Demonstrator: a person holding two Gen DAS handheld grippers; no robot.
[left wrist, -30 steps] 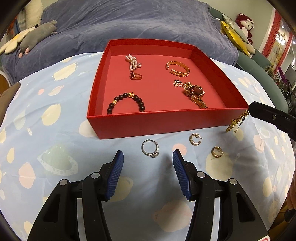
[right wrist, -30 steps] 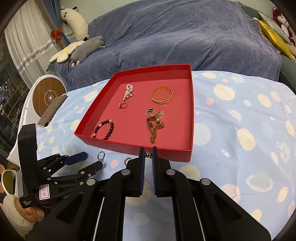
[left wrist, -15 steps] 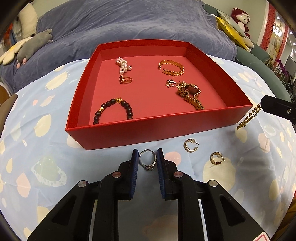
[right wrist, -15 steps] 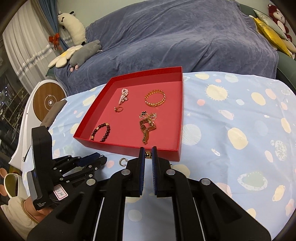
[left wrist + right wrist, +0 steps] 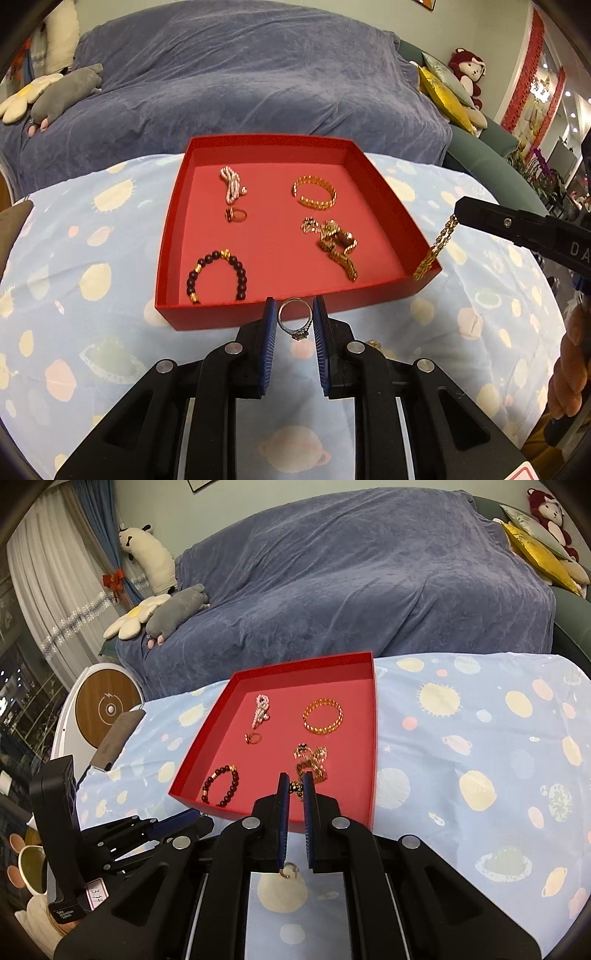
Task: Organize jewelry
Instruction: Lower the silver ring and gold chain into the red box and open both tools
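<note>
The left tongs (image 5: 294,320) are clamped on a silver ring (image 5: 295,319), which stands upright between the blue pads, clear of the tabletop (image 5: 74,295) and just in front of the near wall of the red tray (image 5: 258,317). The right tongs (image 5: 295,789) are closed on a gold chain (image 5: 436,248), which hangs from the tips at the tray's near right corner. The tray already holds a dark bead bracelet (image 5: 218,275), a gold bangle (image 5: 315,192), a small ring (image 5: 235,215), a pale beaded piece (image 5: 232,183) and a tangled gold piece (image 5: 334,245). Step in hand: carrying both items to the tray. Next move: bring each item over the wall to bare tray floor, then release. At least one earring (image 5: 289,870) lies on the tabletop, not yet collected.
</note>
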